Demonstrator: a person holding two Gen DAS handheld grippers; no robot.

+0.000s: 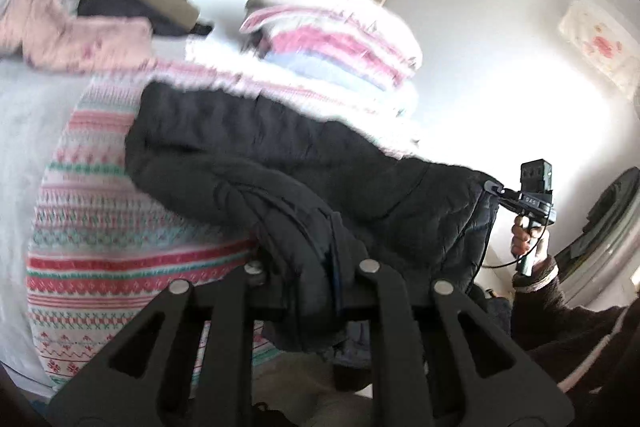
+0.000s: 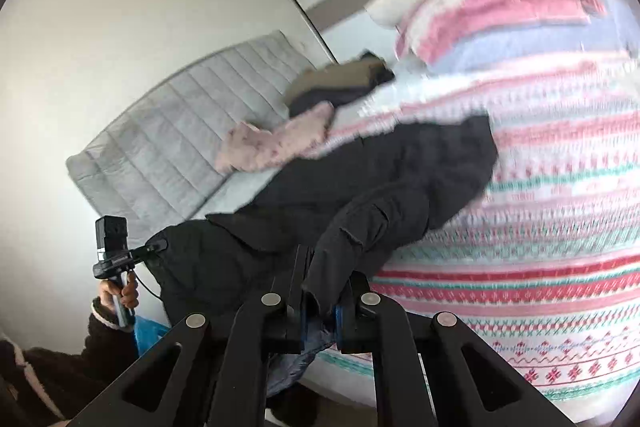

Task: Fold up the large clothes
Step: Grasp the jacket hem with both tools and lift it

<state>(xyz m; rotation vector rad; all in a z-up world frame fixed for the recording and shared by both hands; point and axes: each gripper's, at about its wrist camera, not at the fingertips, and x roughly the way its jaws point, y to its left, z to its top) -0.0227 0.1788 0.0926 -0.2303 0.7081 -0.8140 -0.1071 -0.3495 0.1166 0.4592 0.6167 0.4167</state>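
While both views are smeared by motion blur, we can see the black quilted jacket (image 1: pixel 256 147) stretched between our two claws above the bed (image 1: pixel 24 131). The left claw (image 1: pixel 310 275) is clamped on a bunched fold of the jacket at about six o'clock in its own view, the cloth filling the narrow gap between the jaws. The right claw (image 2: pixel 320 301) is pinched nearly closed on another edge of the same jacket, with dark fabric spilling over the blue pads (image 2: pixel 340 315). In the left view the right claw (image 1: pixel 494 187) bites the jacket's far edge at three o'clock, a hand (image 1: pixel 524 235) gripping its handle. The jacket's far part drapes onto the patterned knit blanket (image 2: pixel 540 227). Toward twelve o'clock sits a stack of folded striped bedding (image 1: pixel 340 39), and at ten o'clock a pink garment (image 1: pixel 76 35) lies beside a dark and tan one (image 1: pixel 136 3).
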